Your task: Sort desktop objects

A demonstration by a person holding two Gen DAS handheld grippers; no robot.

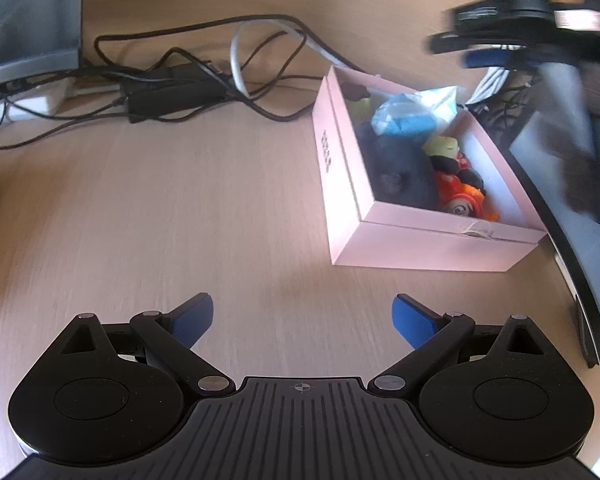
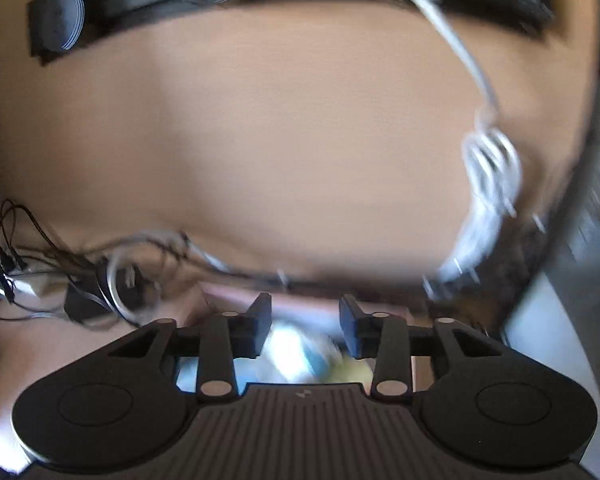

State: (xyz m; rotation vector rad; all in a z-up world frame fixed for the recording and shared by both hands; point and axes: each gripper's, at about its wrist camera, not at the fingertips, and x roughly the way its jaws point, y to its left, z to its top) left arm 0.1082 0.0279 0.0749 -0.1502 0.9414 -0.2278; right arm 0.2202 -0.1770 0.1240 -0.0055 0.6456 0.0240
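- The left gripper (image 1: pixel 303 320) is hanging over bare desk (image 1: pixel 140 200), its blue fingers (image 1: pixel 414 322) spread wide and holding nothing.
- Ahead of it and off to its right, the pink box (image 1: pixel 400 240) is sitting on the desk, already taking in the sorted bits: a dark rounded thing (image 1: pixel 400 172), an orange and black toy (image 1: pixel 460 192), something yellow (image 1: pixel 444 146) and a blue and white crinkly packet (image 1: pixel 412 114) piled at the far end.
- The right gripper (image 2: pixel 305 322) is showing up blurred (it looks to be in motion), parted to a middling gap with nothing clearly between the fingers; the blue-white packet (image 2: pixel 296 350) and the box rim (image 2: pixel 300 300) are lying just under its fingertips.
- Handling, by my read: the packet is looking light, soft and crackly, so a pinch across its bulging middle should do, gently. The toy seems soft and forgiving anywhere.
- The box itself is looking like stiff, light card; taking one long wall near the middle would be safest, since a corner grip could tip the load.
- Further ahead of the left gripper, tangled cables (image 1: pixel 204 84) are sprawling; floppy, snag-prone, best left alone.
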